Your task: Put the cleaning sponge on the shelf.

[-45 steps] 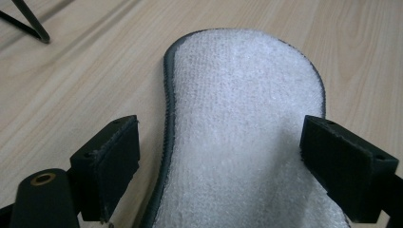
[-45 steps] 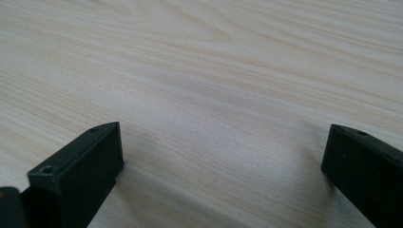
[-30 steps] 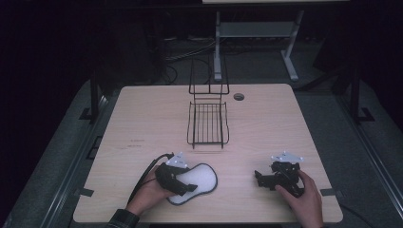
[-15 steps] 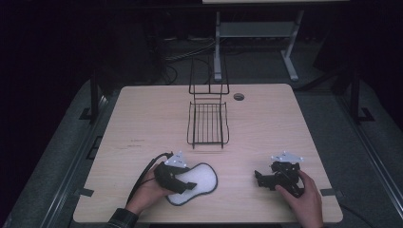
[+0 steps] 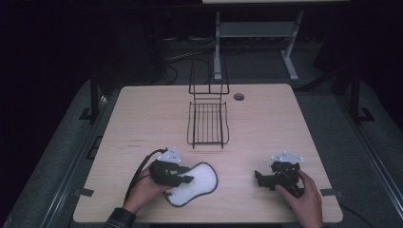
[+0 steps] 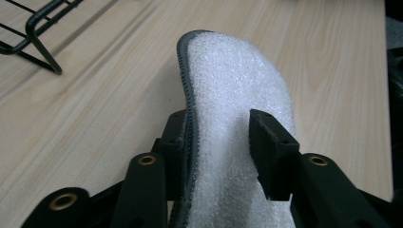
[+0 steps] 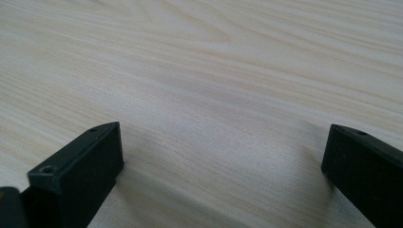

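Left gripper [image 5: 183,179] sits at the tabletop's [image 5: 266,118] near-left edge; its fingers [image 6: 273,152] have just been closing and now flank the insole [image 5: 195,184], one on each side. The left finger touches the grey rim; whether the right one presses the white foam cannot be told. The insole's near end has curled upward since a second ago; its far end lies flat. Right gripper [image 5: 259,178] rests near the near-right edge, unchanged, fingers [image 7: 76,166] spread over bare wood. Open room lies between the two grippers. Farther off, centre, stands the wire rack [image 5: 207,124], well apart from the insole. A small round hole [image 5: 239,96] sits near the far edge.
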The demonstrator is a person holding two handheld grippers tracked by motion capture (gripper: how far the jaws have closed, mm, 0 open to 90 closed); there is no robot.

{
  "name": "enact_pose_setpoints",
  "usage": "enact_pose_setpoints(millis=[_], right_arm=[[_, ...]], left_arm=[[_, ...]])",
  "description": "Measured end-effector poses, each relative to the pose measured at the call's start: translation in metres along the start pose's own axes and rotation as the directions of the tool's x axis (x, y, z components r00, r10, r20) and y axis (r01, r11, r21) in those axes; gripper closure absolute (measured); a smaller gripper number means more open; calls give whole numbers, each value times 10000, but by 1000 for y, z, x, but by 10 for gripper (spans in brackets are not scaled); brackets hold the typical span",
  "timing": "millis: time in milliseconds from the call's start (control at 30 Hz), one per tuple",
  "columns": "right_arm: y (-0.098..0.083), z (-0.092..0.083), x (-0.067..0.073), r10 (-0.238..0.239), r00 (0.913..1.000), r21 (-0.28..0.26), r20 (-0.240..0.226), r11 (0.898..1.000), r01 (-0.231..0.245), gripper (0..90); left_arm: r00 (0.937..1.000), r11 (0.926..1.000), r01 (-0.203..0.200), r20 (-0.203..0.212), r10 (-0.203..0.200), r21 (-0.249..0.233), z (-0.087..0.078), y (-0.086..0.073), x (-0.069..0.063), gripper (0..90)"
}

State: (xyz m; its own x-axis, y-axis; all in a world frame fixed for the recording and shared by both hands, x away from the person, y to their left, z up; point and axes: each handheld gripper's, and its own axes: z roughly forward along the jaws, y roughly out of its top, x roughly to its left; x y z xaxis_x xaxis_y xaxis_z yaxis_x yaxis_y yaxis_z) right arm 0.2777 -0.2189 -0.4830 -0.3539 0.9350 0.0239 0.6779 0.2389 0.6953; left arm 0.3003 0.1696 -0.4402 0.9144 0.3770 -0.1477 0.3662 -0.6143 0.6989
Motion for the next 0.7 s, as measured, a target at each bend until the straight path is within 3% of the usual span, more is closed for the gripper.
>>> enact_pose_setpoints(millis=[333,633,700], right_arm=[[0,0,0,0,10000,-3,0,10000,0,0],[0,0,0,-3,10000,-3,-1,10000,3,0],[0,0,0,-3,10000,-4,-1,10000,3,0]], left_arm=[[9989,9988,167,441,-147,-464,-12,4,0,719],[9930,9933,641,1053,-539,-958,-20,7,0,798],[9923,9937,597,1141,-487,-951,-20,8,-1,808]])
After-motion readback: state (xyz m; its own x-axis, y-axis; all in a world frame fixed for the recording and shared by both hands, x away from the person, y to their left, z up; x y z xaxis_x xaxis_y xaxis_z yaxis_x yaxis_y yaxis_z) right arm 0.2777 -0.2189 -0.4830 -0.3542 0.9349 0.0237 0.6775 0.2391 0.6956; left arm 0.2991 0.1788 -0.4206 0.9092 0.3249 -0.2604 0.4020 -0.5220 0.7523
